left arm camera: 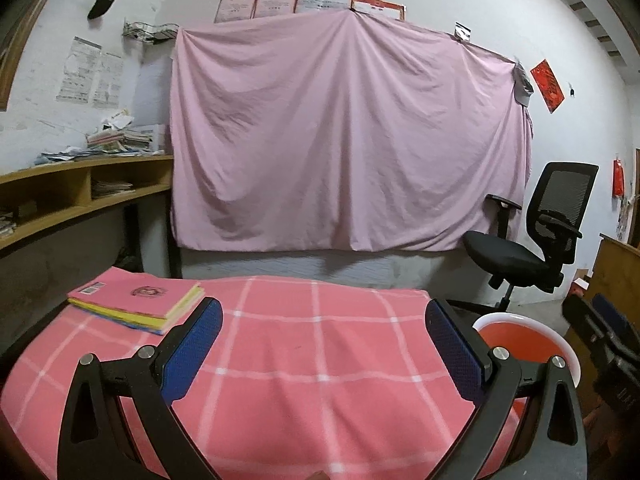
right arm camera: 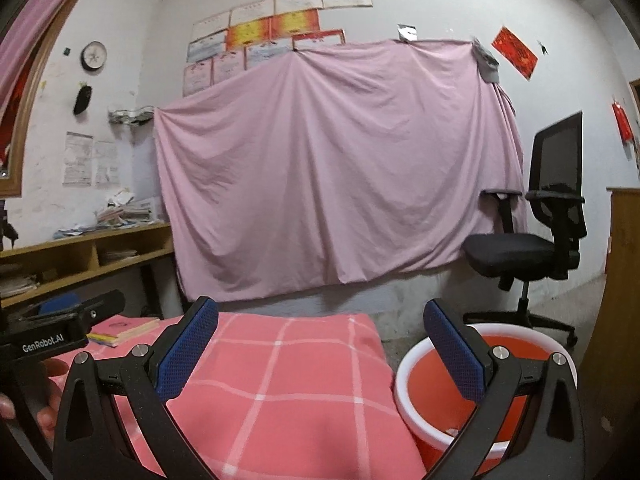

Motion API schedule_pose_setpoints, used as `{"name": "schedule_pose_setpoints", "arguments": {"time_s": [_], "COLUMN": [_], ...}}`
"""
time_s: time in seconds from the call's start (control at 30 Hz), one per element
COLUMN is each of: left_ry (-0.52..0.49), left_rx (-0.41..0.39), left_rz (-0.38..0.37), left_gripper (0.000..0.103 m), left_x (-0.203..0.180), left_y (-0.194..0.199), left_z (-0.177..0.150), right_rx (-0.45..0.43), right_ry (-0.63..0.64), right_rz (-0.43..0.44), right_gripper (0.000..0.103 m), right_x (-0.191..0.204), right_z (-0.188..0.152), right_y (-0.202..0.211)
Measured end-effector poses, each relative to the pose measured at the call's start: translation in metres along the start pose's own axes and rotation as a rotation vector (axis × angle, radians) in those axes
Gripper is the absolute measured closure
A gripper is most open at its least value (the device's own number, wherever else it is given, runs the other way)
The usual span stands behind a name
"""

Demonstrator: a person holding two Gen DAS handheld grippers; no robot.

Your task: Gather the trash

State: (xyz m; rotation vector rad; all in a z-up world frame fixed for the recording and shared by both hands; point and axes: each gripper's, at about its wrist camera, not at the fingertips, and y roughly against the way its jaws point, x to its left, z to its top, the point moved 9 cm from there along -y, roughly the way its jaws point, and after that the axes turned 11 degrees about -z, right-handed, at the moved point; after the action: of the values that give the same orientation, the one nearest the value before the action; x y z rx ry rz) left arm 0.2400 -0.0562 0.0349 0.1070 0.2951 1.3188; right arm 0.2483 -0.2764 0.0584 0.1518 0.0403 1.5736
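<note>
sheet (left arm camera: 340, 132) pink, hung across back wall. table (left arm camera: 304, 360) under pink checked cloth, stack of books (left arm camera: 138, 300) at its far left corner. chair (left arm camera: 536, 236) black, right of sheet. bucket (right arm camera: 424, 392) red with white rim, just beside table's right edge – something small and pale inside. left gripper (left arm camera: 322, 344) and right gripper (right arm camera: 320, 344) both spread wide, empty, above the cloth.

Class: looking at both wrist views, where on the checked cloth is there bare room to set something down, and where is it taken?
The pink checked cloth lies bare from the stacked books at its far left corner across to the edge beside the red bucket. Only that book corner is taken.
</note>
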Motion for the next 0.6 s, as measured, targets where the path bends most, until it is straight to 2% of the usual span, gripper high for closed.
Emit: {"name": "schedule_pose_setpoints", "arguments": {"time_s": [0.23,0.6], "left_ry": [-0.016,-0.004], "left_rx": [-0.009,-0.011], "left_rz": [0.028,0.041], "left_gripper": [0.004,0.004], "left_x": [0.011,0.022], "left_y": [0.026,0.055], "left_z": [-0.006,-0.025], "right_rx": [-0.047,-0.07], "right_ry": [0.004,0.015], "right_rz": [0.014,0.008], "right_gripper": [0.0,0.0], "right_x": [0.013,0.026], "right_z": [0.005,-0.001], "right_y": [0.025,0.055]}}
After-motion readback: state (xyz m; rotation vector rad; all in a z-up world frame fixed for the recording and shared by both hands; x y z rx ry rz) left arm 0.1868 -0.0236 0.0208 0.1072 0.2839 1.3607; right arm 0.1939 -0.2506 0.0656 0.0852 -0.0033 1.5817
